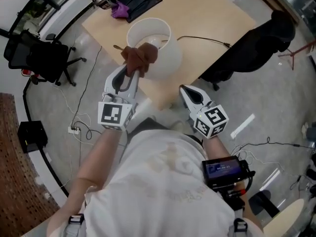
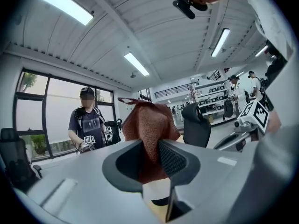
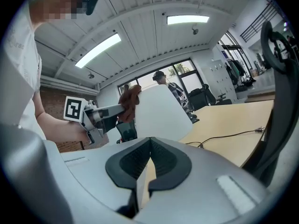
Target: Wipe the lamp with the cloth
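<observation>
Your left gripper (image 1: 129,79) is clenched on the brown cloth (image 1: 141,56), which bunches up out of its jaws at the near rim of the white lamp (image 1: 165,53). The lamp stands on the wooden table (image 1: 212,19). Your right gripper (image 1: 187,91) hangs near the table's edge, its jaws pressed together with nothing between them.
</observation>
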`<state>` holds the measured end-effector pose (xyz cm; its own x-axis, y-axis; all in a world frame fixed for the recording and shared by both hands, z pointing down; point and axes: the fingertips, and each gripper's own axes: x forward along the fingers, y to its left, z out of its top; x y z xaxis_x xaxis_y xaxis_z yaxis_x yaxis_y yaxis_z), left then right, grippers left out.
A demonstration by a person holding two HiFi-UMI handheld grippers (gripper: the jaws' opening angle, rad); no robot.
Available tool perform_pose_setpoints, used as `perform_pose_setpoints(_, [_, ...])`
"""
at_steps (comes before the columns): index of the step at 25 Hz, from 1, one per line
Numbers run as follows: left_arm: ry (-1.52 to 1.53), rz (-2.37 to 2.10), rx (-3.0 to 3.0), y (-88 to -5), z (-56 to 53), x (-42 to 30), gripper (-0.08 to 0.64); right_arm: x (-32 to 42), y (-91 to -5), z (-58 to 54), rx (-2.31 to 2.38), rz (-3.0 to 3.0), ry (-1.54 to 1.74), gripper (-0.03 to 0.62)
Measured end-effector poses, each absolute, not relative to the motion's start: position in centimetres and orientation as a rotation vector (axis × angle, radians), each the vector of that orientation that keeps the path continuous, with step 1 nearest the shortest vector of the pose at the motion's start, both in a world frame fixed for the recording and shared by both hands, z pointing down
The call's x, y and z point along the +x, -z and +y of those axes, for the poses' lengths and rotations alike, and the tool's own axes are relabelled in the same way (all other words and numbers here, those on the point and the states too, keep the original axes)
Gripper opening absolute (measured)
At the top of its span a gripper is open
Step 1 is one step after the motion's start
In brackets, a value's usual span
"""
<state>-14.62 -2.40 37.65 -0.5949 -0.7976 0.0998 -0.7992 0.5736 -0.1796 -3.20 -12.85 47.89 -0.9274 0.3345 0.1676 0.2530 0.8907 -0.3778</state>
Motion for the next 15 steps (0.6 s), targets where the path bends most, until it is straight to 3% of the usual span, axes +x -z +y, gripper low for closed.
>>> perform_pose_setpoints(15, [-0.143,-2.421,1.255,-50.1,-0.3,-12.6,0.095,-2.7,-48.2,-13.0,-0.446,-2.808,-0.544,0.014])
